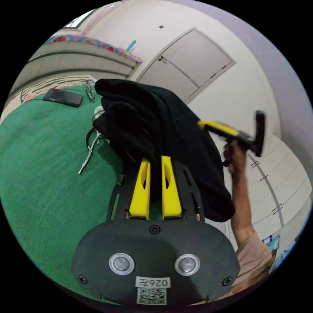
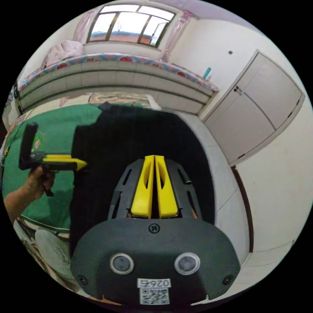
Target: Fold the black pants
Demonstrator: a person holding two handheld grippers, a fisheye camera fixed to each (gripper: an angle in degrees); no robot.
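Both grippers, left [image 1: 156, 159] and right [image 2: 154, 158], were clenched on the black pants [image 1: 156, 130], lifted above the green bed [image 1: 42, 169]

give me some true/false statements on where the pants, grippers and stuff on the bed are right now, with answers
1. The black pants are held up off the green bed cover. True.
2. The left gripper hangs open with nothing between its jaws. False: it is shut on the pants.
3. A dark phone lies on the bed cover. True.
4. The right gripper grips a white towel. False: its jaws close on the black pants.
5. The door stands wide open. False: it is closed.
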